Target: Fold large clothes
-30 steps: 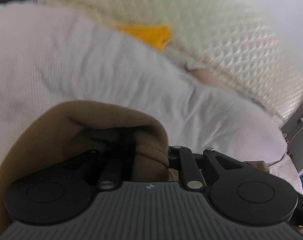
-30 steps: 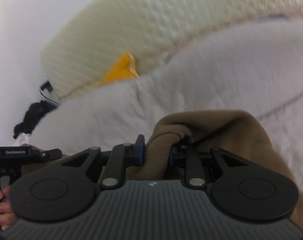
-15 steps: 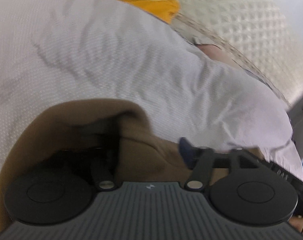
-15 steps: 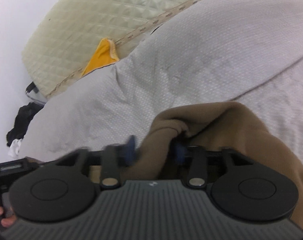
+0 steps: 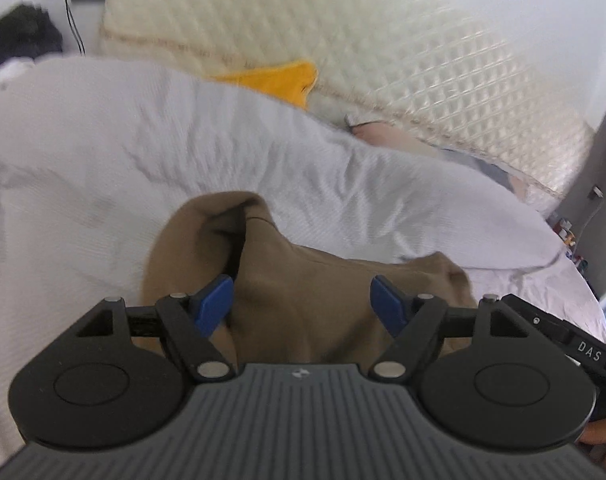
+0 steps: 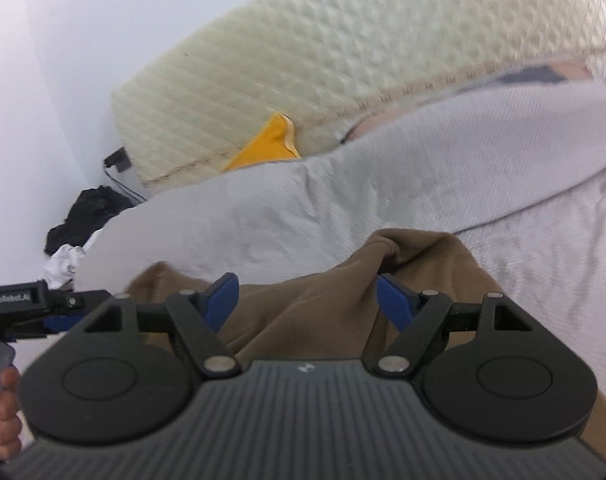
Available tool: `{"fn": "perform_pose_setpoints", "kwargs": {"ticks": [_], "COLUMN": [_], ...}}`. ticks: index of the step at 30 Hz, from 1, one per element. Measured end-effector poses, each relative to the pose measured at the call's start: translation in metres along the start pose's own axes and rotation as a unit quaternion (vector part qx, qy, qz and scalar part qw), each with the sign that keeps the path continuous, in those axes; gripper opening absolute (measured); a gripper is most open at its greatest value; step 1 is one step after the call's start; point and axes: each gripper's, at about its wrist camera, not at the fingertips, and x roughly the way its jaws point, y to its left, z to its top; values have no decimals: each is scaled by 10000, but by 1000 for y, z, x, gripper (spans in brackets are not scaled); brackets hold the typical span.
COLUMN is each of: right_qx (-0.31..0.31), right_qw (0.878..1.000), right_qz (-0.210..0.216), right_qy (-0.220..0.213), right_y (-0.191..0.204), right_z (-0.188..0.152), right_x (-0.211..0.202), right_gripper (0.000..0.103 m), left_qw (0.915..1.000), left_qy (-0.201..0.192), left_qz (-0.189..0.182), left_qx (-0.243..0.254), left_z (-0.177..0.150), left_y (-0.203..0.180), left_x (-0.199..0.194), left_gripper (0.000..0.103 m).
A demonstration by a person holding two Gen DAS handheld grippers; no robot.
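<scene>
While both blue-padded claws stand apart, the left claw (image 5: 303, 300) and right claw (image 6: 307, 300) straddle the brown garment (image 5: 303, 292) on the bed (image 5: 83, 184).

1. The bed (image 5: 83, 208) wears a pale grey, dotted cover, creased and humped.
2. A brown garment (image 5: 303, 292) lies bunched on it at 6 o'clock.
3. A cream quilted mattress (image 5: 343, 40) leans at 12 o'clock.
4. An orange cloth (image 5: 279, 80) peeks out between cover and mattress.
</scene>
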Motion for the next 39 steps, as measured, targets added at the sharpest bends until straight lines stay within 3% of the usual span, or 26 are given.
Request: {"fn": "perform_pose_setpoints", "kwargs": {"ticks": [11, 18, 21, 25, 30, 34, 36, 39], "right_qx": [-427, -641, -811, -1181, -554, -280, -136, -90], "right_qw": [9980, 9976, 9965, 9927, 9984, 9996, 9999, 9993], "right_qz": [361, 130, -190, -256, 33, 20, 1, -150], "right_qy": [-298, -216, -38, -6, 100, 31, 43, 325], "right_y": [53, 73, 80, 88, 78, 70, 64, 55], "right_z": [-37, -66, -81, -109, -138, -157, -166, -179], "right_x": [-173, -241, -258, -282, -303, -312, -312, -300], "right_gripper": [79, 79, 79, 79, 79, 79, 79, 79], "left_qw": [9968, 9962, 9966, 9967, 9928, 9955, 9967, 9962], "left_qy": [-317, -467, -503, -463, -554, -522, -512, -298], "left_qz": [-14, 68, 68, 155, 246, 83, 186, 684], "left_qx": [736, 735, 645, 653, 1036, 784, 603, 444], "left_z": [-72, -130, -160, -197, -238, -262, -276, -291], "left_y": [-70, -77, -71, -70, -80, -71, -61, -47], "left_x": [-195, -273, -293, -310, -339, -341, -332, -312], "left_gripper": [80, 80, 80, 80, 80, 80, 80, 80]}}
